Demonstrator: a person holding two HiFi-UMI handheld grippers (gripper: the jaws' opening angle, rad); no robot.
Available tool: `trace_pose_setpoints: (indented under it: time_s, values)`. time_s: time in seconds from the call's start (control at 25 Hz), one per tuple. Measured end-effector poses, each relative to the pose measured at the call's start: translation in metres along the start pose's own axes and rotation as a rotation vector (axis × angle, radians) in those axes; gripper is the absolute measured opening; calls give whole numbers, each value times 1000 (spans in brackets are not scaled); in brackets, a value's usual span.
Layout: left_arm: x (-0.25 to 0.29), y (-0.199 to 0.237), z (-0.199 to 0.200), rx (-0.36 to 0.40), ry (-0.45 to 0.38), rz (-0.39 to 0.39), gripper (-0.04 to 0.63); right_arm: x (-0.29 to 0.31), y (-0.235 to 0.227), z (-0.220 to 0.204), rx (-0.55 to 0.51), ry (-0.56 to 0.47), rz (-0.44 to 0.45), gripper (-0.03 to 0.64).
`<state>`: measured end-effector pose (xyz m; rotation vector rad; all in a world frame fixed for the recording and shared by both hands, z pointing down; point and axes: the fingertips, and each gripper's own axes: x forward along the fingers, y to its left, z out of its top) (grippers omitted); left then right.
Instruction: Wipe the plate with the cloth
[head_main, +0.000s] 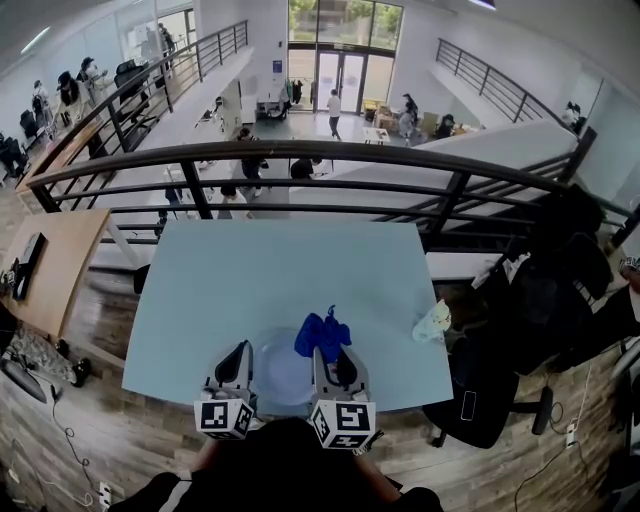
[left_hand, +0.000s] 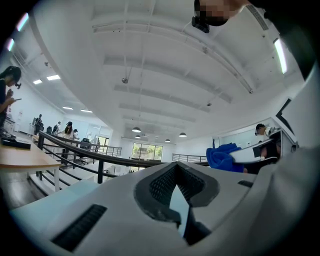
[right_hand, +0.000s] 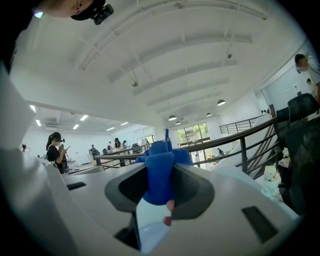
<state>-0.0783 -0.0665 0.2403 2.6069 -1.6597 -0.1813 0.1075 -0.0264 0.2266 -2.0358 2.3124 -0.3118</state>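
Two grippers at the bottom centre of the head view, both on the near edge of the pale blue table (head_main: 260, 270). Plate (head_main: 280, 375) sits between them, flat on the table.

Left gripper (head_main: 238, 352) is at the plate's left rim. In its own view the left gripper (left_hand: 177, 200) has its jaws almost together, with only a thin pale sliver pinched between the pads. That looks like the plate rim.

Right gripper (head_main: 338, 352) is at the plate's right side, jaws clamped on the blue cloth (head_main: 320, 335). The right gripper view confirms it: the gripper (right_hand: 159, 192) pinches a wad of cloth (right_hand: 159, 172) that bulges above the pads, with pale plate surface (right_hand: 150, 225) showing just below. In the head view the cloth bunches over the plate's upper right edge.

Cloth (left_hand: 222, 157) also shows at mid-right of the left gripper view.

Crumpled pale item (head_main: 433, 322) lies on the table to the right, well apart from the plate. Black railing (head_main: 300, 150) runs behind the table, and a black chair (head_main: 560, 300) stands at the right.
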Motion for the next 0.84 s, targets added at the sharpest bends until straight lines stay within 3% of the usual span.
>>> trace_pose_setpoints:
  time_s: [0.44, 0.84]
  values:
    - [11, -31, -11, 6, 11, 18, 2, 2, -28, -4, -6, 35, 43, 118]
    - [10, -22, -17, -2, 20, 61, 2, 14, -23, -11, -10, 60, 82, 118]
